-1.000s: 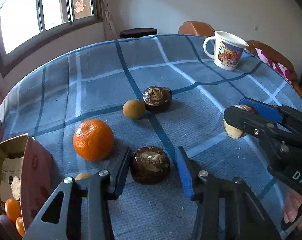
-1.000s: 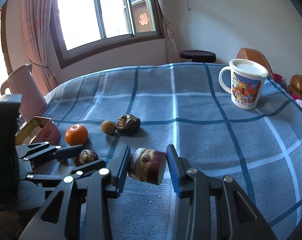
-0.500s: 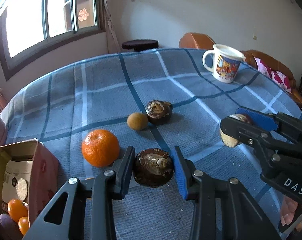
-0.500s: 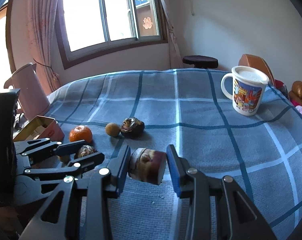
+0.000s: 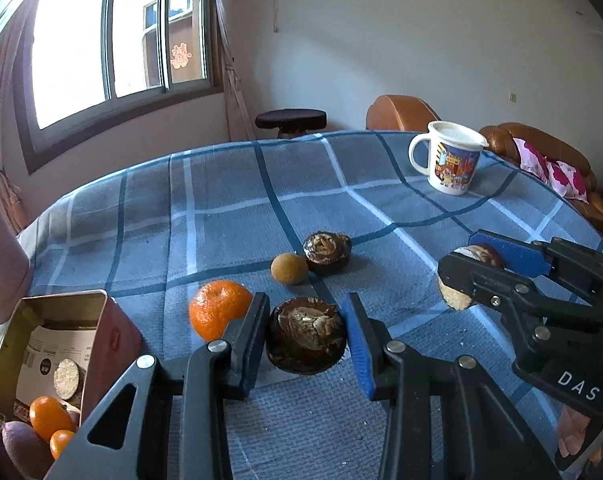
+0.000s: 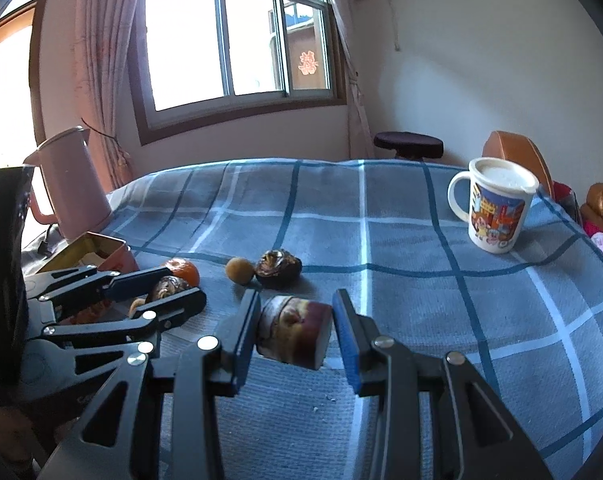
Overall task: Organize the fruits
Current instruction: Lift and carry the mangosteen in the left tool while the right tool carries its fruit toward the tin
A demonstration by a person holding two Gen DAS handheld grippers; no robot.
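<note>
Checked blue cloth [image 5: 229, 200] carries a tin box [image 5: 61, 344] at eight o'clock, some fruit inside. Left gripper [image 5: 306, 338] clasps a dark fruit [image 5: 306, 340]; right gripper [image 6: 295, 330] clasps a cut fruit [image 6: 293, 330]. Orange [image 5: 217, 308], brown fruit [image 5: 288, 267], dark husk [image 5: 326, 252] wait, likely half done.

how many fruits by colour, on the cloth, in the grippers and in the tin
Orange: 3 – one on the cloth, two in the tin
Dark brown: 3 – one in the left gripper, one in the right gripper, one on the cloth
Tan: 1 – small round fruit
Purple-brown: 1 – in the tin
Total: 8
</note>
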